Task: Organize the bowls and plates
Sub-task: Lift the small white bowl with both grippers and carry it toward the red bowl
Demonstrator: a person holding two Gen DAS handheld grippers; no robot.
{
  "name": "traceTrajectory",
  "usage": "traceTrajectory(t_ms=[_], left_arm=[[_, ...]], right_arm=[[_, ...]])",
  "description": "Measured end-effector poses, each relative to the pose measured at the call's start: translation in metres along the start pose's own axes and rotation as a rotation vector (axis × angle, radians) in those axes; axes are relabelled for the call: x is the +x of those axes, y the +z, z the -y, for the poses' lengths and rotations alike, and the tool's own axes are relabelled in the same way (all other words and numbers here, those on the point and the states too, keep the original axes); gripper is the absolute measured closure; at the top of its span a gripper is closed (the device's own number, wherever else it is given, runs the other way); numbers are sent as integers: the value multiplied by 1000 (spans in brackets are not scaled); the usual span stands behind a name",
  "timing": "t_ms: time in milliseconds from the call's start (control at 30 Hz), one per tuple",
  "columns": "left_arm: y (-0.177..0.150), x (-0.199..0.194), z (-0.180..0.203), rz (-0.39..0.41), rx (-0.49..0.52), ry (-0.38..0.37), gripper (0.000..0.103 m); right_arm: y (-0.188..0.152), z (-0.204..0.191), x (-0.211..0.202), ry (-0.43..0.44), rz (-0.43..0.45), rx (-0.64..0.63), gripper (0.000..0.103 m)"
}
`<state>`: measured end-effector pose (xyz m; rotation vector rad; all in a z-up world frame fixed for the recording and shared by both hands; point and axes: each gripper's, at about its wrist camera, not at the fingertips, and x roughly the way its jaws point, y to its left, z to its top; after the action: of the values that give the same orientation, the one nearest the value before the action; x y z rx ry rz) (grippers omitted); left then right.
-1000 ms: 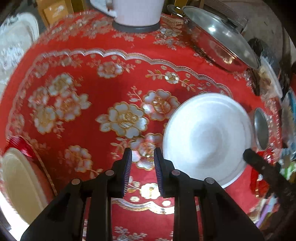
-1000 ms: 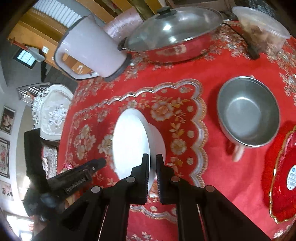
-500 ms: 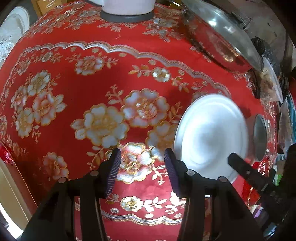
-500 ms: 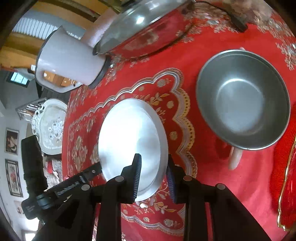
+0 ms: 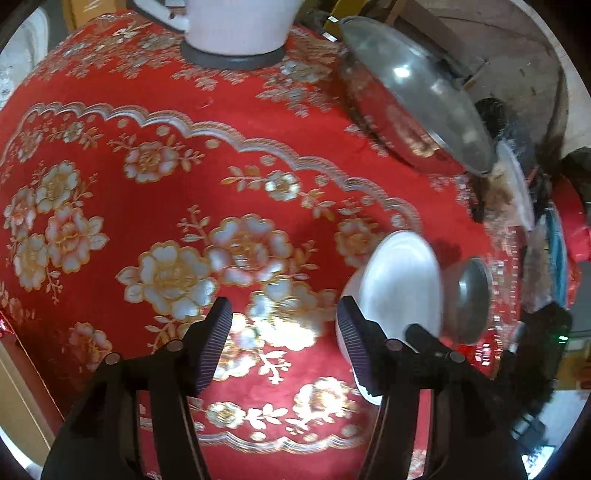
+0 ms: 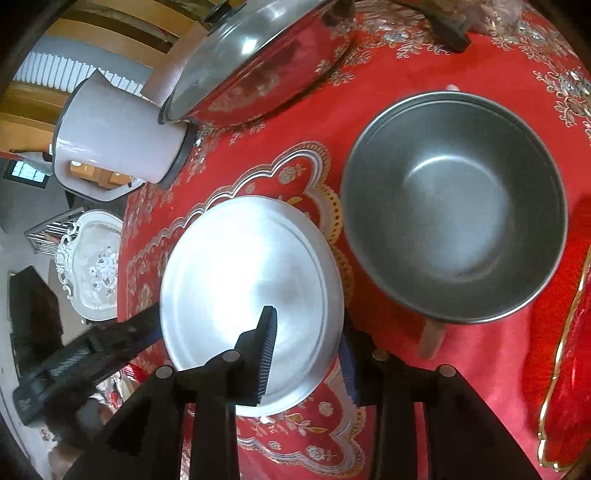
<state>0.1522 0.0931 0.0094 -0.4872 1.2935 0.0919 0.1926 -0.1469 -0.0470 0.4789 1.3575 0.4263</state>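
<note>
A pale metal plate (image 6: 243, 277) lies on the red flowered tablecloth (image 6: 388, 387), just left of a deep steel bowl (image 6: 454, 206). My right gripper (image 6: 306, 358) is open and straddles the plate's near rim. One finger is over the plate and the other is outside its edge. In the left wrist view the same plate (image 5: 399, 280) and bowl (image 5: 472, 299) sit to the right. My left gripper (image 5: 286, 345) is open wide over bare cloth, with its right finger beside the plate's left edge.
A white kettle (image 5: 236, 26) and a lidded steel wok (image 5: 417, 99) stand at the far side of the table. A red gold-rimmed tray (image 6: 569, 369) lies right of the bowl. An ornate white chair back (image 6: 92, 266) stands beyond the table's left edge.
Both grippers have opened wider. The right one has moved in until its fingers straddle the plate's near rim. The left one has moved forward, up to the plate's left edge.
</note>
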Motion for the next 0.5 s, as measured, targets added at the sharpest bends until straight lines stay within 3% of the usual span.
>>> traceTrajectory(t_ms=[167, 400, 433, 500], left_arm=[[1, -12, 6, 7, 15, -31, 45], [-2, 21, 16, -79, 24, -24, 45], [-2, 27, 17, -91, 21, -37, 45], [-4, 35, 20, -97, 28, -22, 50]], right_arm=[[1, 1, 1, -1, -4, 0, 67], [1, 3, 3, 8, -6, 10, 64], [1, 3, 3, 7, -6, 5, 65], [1, 0, 3, -7, -3, -13, 78]])
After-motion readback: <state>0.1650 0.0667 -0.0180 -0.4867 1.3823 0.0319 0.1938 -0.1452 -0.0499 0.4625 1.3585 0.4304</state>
